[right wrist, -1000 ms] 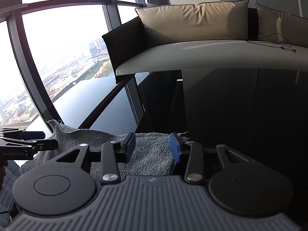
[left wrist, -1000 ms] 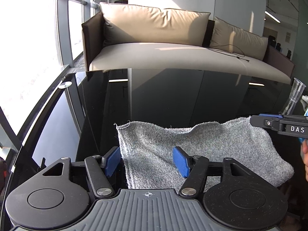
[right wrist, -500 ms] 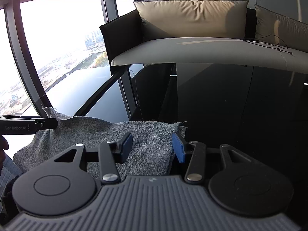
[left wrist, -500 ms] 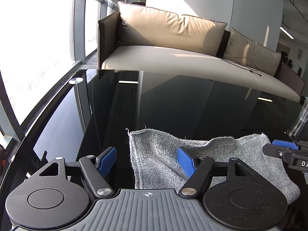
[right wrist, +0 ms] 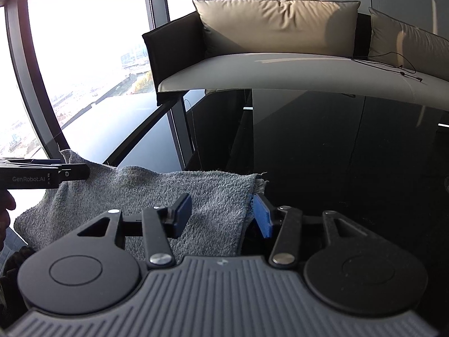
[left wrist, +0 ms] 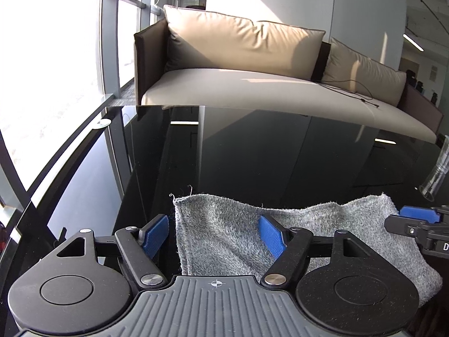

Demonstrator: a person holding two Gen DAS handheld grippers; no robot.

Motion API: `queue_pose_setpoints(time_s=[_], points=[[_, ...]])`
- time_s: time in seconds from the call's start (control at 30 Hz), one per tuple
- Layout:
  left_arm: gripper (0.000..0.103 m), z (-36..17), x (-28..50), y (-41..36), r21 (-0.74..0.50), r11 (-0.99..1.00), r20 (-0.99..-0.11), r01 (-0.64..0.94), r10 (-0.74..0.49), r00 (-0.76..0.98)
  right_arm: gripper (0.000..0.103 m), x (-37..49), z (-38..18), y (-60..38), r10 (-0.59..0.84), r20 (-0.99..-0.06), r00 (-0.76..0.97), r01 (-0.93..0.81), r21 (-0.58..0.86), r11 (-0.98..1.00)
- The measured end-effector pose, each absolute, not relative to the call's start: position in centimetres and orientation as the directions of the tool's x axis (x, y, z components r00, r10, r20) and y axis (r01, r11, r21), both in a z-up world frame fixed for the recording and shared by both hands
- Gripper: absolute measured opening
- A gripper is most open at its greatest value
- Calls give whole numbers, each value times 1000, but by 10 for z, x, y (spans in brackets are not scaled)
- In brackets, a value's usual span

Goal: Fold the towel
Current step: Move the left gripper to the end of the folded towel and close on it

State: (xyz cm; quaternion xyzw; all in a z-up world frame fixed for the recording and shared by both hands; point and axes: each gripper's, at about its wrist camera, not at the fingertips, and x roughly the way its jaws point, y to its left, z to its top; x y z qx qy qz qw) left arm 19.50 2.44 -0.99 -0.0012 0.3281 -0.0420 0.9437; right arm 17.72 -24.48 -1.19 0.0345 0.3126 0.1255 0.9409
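A grey towel (left wrist: pixel 322 233) lies folded on the black glossy table (left wrist: pixel 252 154). My left gripper (left wrist: pixel 213 233) is open, its blue pads straddling the towel's left edge near the far left corner. My right gripper (right wrist: pixel 221 210) is open around the towel's (right wrist: pixel 157 193) right edge, the right blue pad just outside the corner. The right gripper's tip shows in the left wrist view (left wrist: pixel 415 221) by the towel's right corner. The left gripper's tip shows in the right wrist view (right wrist: pixel 70 172) over the left corner.
A beige sofa (left wrist: pixel 252 84) stands beyond the table's far edge. A clear plastic cup (left wrist: pixel 437 174) stands at the table's right. Tall windows (right wrist: pixel 84 70) run along the left side. The table's left edge (left wrist: pixel 56 163) curves near the towel.
Both grippers have lowered and drawn back towards the towel's near side. The towel has settled flatter on the table. Both stay open.
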Motion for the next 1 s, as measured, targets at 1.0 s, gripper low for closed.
queue_pose_setpoints(time_s=[1.0], points=[[102,-3,104,15,-87,980,-621,177,-193,760,91,101,-1,-269,237,-551,800,-167,176,970]])
